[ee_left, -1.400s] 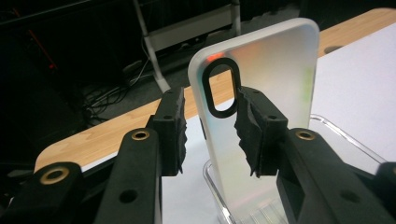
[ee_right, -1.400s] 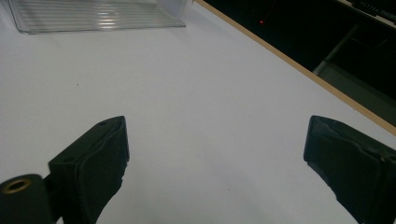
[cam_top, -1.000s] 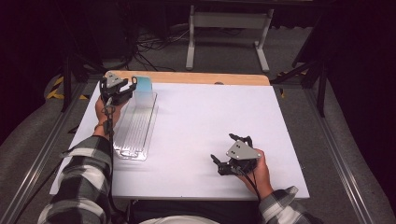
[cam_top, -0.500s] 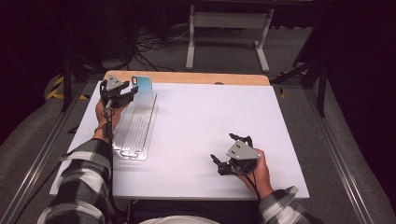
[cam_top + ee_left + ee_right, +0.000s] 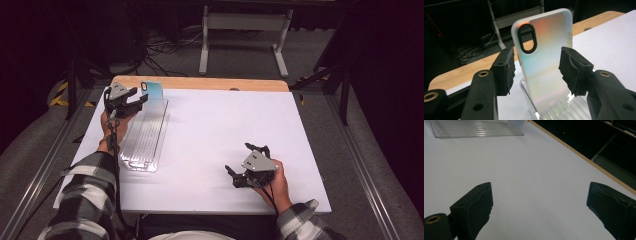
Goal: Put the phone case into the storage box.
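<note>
A white table (image 5: 210, 130) carries a clear ribbed rack (image 5: 145, 137) near its left edge.

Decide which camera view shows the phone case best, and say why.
The left gripper view: the phone case stands upright and close between the open fingers, its camera cutout plain. The high view shows it small, at the clear rack's far end. The right gripper view catches a corner at most.
</note>
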Motion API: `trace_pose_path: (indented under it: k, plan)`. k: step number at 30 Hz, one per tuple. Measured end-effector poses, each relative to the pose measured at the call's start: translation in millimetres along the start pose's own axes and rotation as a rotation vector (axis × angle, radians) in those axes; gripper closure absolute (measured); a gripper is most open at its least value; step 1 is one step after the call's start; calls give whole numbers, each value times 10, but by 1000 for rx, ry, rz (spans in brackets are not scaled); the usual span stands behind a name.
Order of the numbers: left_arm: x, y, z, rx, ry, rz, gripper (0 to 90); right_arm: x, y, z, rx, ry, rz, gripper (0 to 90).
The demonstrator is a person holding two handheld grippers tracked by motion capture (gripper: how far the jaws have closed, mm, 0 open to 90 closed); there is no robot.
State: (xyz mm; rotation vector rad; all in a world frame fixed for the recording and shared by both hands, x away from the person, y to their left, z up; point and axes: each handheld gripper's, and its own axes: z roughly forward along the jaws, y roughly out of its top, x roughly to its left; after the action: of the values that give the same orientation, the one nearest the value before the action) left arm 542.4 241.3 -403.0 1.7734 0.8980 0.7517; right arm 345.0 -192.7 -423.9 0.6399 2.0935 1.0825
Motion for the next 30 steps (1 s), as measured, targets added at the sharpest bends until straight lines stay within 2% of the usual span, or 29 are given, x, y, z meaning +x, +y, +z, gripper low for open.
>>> trace_pose_path:
  k: [4,8,12,17,20,23,27,30]
  plan:
    - [-42,16,-62,-20,-11,20,448,-3,1,-6,-3,-1,2,73]
    - [-61,9,-109,-39,-33,4,431,-2,0,-5,-3,2,1,73]
    - [-88,16,-166,-53,-42,19,416,0,1,-8,-4,4,0,73]
    - [-120,3,-207,-53,-62,14,396,2,1,-2,-2,6,-1,73]
    - [-145,-5,-227,-54,-66,30,372,9,4,-1,-3,7,-5,73]
    - [-164,-4,-251,-47,-86,28,357,8,3,-1,-3,6,-5,74]
    - [-206,-7,-277,-66,-86,38,347,5,3,-5,-4,9,-6,74]
    - [-236,-3,-300,-75,-117,29,304,6,5,-7,-5,10,-6,74]
